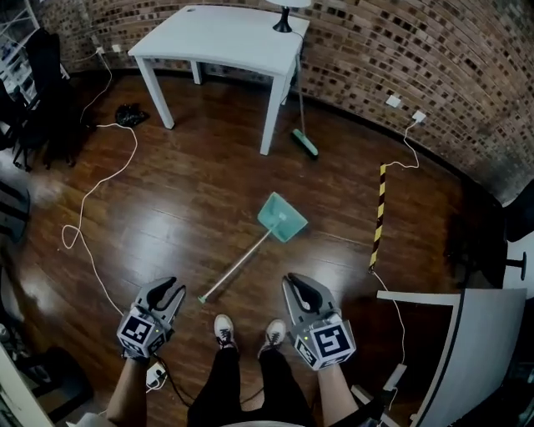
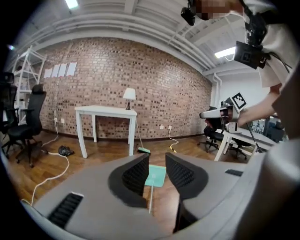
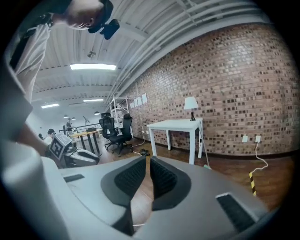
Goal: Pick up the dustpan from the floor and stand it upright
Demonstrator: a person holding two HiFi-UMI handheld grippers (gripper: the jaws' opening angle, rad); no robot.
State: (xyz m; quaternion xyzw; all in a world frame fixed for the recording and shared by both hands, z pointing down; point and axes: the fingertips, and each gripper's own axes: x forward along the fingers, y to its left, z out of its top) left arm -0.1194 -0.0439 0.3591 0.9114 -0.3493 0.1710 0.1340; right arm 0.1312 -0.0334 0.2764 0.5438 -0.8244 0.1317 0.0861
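Observation:
The teal dustpan (image 1: 282, 217) lies flat on the wooden floor, and its long pale handle (image 1: 235, 267) runs toward my feet. My left gripper (image 1: 171, 292) hovers left of the handle's end, open and empty. In the left gripper view (image 2: 157, 157) the dustpan (image 2: 155, 176) shows far off in the gap between the jaws. My right gripper (image 1: 296, 286) hangs right of the handle, shut with nothing in it; in the right gripper view (image 3: 146, 158) the jaws stand together, aimed at bare floor.
A white table (image 1: 217, 37) with a lamp (image 1: 284, 17) stands by the brick wall, a teal-headed broom (image 1: 304, 143) leaning at its leg. A white cable (image 1: 100, 183) snakes at left. A yellow-black strip (image 1: 380, 213) and a white desk (image 1: 476, 334) are at right. Office chairs (image 2: 23, 126) stand far left.

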